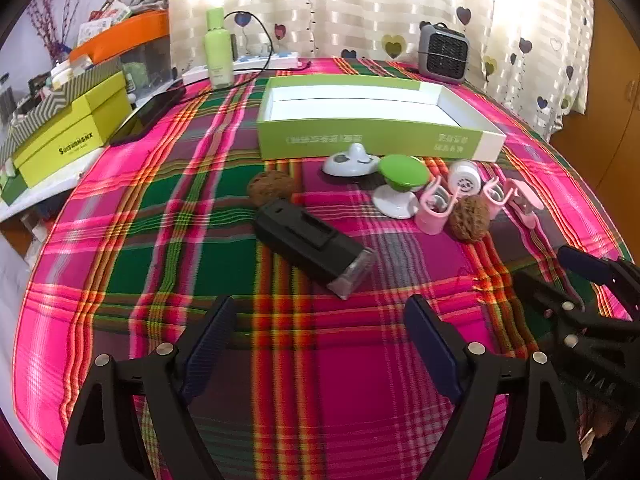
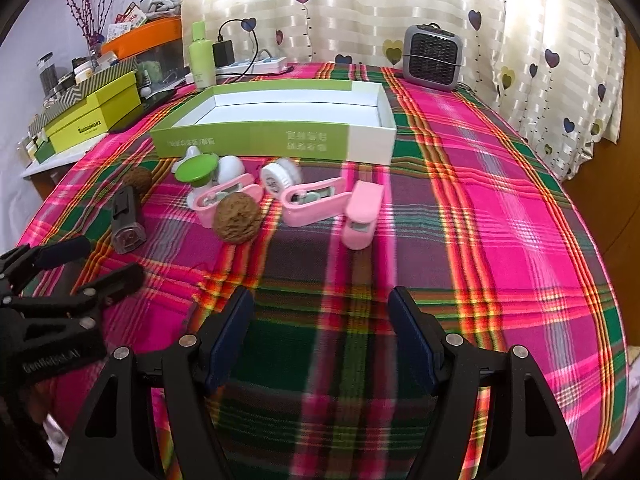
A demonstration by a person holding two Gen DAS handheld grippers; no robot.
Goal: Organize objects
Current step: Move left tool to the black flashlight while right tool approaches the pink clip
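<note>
An open green and white box (image 1: 376, 136) (image 2: 276, 136) lies on the plaid cloth, empty inside. In front of it sit small objects: a black device with a clear end (image 1: 316, 246) (image 2: 126, 220), two brown walnuts (image 1: 470, 218) (image 1: 269, 187) (image 2: 235, 218), a green-topped white stand (image 1: 400, 184) (image 2: 196, 170), a white round piece (image 1: 351, 162), a white cap (image 1: 464, 178) (image 2: 276, 176) and pink clips (image 1: 434, 208) (image 2: 316, 202) (image 2: 360, 220). My left gripper (image 1: 320, 312) is open just short of the black device. My right gripper (image 2: 320, 304) is open over bare cloth, short of the pink clips.
A grey small heater (image 1: 444, 54) (image 2: 432, 58) stands at the back by the heart-print curtain. A green bottle (image 1: 218, 50) (image 2: 202, 56), a power strip with cables (image 1: 272, 62) and yellow-green boxes (image 1: 68, 132) (image 2: 96, 118) crowd the back left. The table drops off at right.
</note>
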